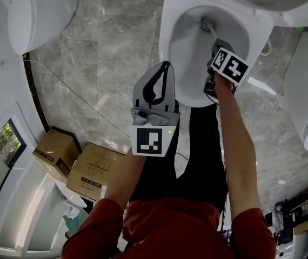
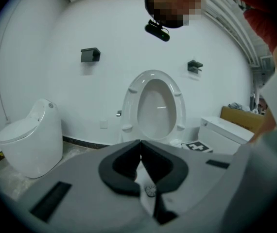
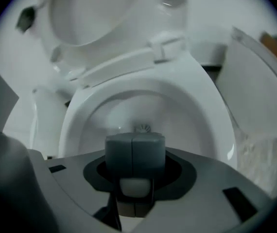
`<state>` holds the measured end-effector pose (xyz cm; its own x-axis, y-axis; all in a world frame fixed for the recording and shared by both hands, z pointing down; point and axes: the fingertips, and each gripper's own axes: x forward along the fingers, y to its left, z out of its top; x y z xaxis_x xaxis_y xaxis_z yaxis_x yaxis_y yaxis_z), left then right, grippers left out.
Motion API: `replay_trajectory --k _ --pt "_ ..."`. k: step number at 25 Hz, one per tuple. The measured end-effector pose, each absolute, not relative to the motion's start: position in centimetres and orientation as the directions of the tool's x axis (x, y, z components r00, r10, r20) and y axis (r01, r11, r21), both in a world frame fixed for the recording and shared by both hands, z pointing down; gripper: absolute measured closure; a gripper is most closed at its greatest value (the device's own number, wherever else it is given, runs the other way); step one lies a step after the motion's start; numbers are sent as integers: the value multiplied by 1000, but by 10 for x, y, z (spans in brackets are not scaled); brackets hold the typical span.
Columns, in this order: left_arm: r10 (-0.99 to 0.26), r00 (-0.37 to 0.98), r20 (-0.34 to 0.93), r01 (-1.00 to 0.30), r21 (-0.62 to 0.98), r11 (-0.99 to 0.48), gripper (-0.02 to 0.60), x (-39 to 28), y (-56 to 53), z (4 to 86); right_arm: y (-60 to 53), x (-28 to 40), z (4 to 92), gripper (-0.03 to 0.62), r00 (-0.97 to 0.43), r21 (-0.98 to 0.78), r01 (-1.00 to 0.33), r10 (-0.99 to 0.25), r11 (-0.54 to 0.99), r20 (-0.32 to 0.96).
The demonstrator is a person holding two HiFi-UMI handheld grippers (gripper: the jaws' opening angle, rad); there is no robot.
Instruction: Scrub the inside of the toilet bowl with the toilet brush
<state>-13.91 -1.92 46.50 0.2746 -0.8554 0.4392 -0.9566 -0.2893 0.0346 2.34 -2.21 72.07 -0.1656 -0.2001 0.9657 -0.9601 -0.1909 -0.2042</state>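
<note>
R gripper (image 1: 217,52) is over the toilet bowl (image 1: 167,36), pointing steeply down, jaws clamped on the toilet brush (image 1: 208,24) handle. Bristle head sits low inside the bowl, twd its back wall. L gripper (image 1: 166,65) is just outside the bowl's left rim, jaws closed tip to tip, nothing betw. them. Seat (image 2: 177,101) is up behind the bowl.

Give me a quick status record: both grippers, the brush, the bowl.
right gripper: shut on the toilet brush handle, pointing down into the toilet bowl
left gripper: shut, empty, held beside the bowl
brush head: inside the bowl, toward its back
brush-to-bowl contact: cannot tell
toilet seat: raised
</note>
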Motion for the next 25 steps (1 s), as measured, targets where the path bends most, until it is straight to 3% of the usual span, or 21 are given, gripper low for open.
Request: replay_trajectory --k 1,2,3,5,7,9,10,11,12,14,16,17,18,25 --pt "-857 274 437 -957 36 -287 583 -140 -19 465 -13 22 724 431 -178 -220 -938 -174 -266 969" --pt "-857 274 436 -957 37 -287 583 -140 -19 464 -6 18 727 431 -177 -211 -950 -158 -229 971" --pt "-858 275 434 -957 38 -288 583 -140 -18 463 -2 11 728 431 -161 -175 -981 -152 -84 975" --pt "-857 284 429 -954 32 -299 583 -139 -17 461 -2 4 733 431 -73 14 -909 -192 416 979" --pt "-856 294 425 -949 24 -314 583 -138 -17 459 -2 7 738 431 17 245 -530 -279 812 960" --pt "-856 295 425 -949 23 -316 581 -139 -15 458 0 13 742 431 35 335 -211 -335 918 941" --pt "-857 294 424 -949 24 -314 583 -140 -15 457 0 17 743 431 29 331 -182 -332 926 943" --pt "-858 291 423 -950 25 -310 583 -141 -14 456 -1 22 743 431 13 292 -267 -300 918 954" --pt "-859 288 423 -952 26 -306 583 -141 -13 455 -3 28 741 431 -19 208 -454 -242 866 970" --pt "-861 287 419 -952 27 -304 583 -139 -13 453 -9 41 732 431 -142 -62 -864 -124 500 982" --pt "-861 293 415 -950 25 -311 583 -137 -13 449 -10 51 723 433 -252 -248 -967 -89 58 964" --pt "-860 296 415 -949 25 -315 583 -136 -13 447 -10 53 719 433 -270 -274 -961 -90 -35 959" --pt "-860 300 413 -948 25 -319 583 -135 -12 444 -11 54 714 433 -265 -269 -962 -93 -37 960" --pt "-863 320 390 -940 15 -341 583 -131 -15 418 10 63 674 433 -163 -128 -932 -77 338 984"
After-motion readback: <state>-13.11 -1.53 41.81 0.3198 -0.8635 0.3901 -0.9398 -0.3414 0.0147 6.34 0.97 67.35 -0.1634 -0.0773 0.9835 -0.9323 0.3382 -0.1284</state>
